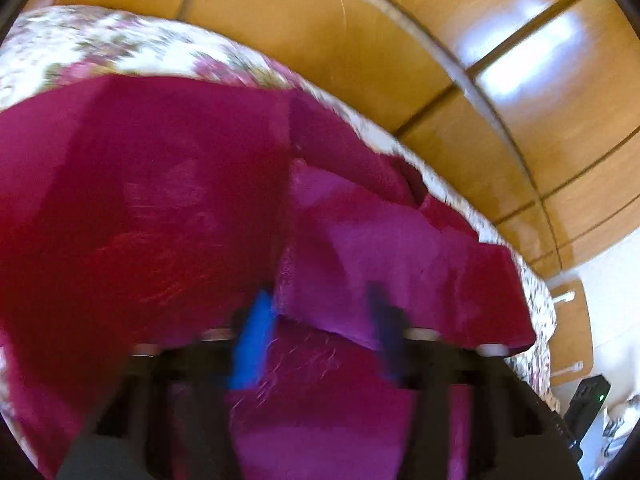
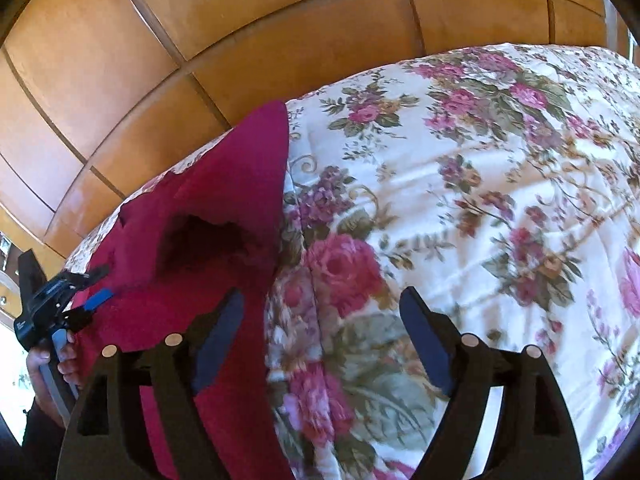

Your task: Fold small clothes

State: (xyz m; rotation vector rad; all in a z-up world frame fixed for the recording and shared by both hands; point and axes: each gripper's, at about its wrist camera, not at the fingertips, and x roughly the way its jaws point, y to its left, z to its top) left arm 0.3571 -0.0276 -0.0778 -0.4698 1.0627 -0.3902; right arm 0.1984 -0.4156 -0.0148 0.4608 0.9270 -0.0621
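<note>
On the bed with the floral quilted cover (image 2: 460, 184) lies the task item: a dark red/magenta soft fabric garment (image 1: 160, 184), spread across the near-left part of the cover, close to the bed edge by the orange-brown wooden panelled wall (image 2: 200, 40). One layer is turned over near the middle, showing a lighter purple side.

Left claw (image 1: 320, 328): blue-padded fingers (image 1: 254, 344) sit on either side of the turned-over purple flap edge, gap narrow. The view is motion-blurred, so I can't tell whether the pads actually press the cloth or just straddle it. From the right wrist view the left claw (image 2: 90, 284) is at the garment's far left edge, with a person's hand (image 2: 56, 364) on its handle.

Right claw (image 2: 320, 340): jaws spread wide, empty. One finger hangs over the garment's right edge; the other over bare floral cover. Nothing between the pads but bedding below.

Step, my read: mid-fold, setting up the grasp for the next fold. Left is taking a hold on the left-side edge; right has no hold yet.

Next move needs:
- right claw lowered to the garment's right edge or corner, then closed on the top layer only, not the quilt
- left grip confirmed on cloth
- both edges lifted together and carried across, keeping the edge straight

Risk: pinching the cover along with the thin cloth.
</note>
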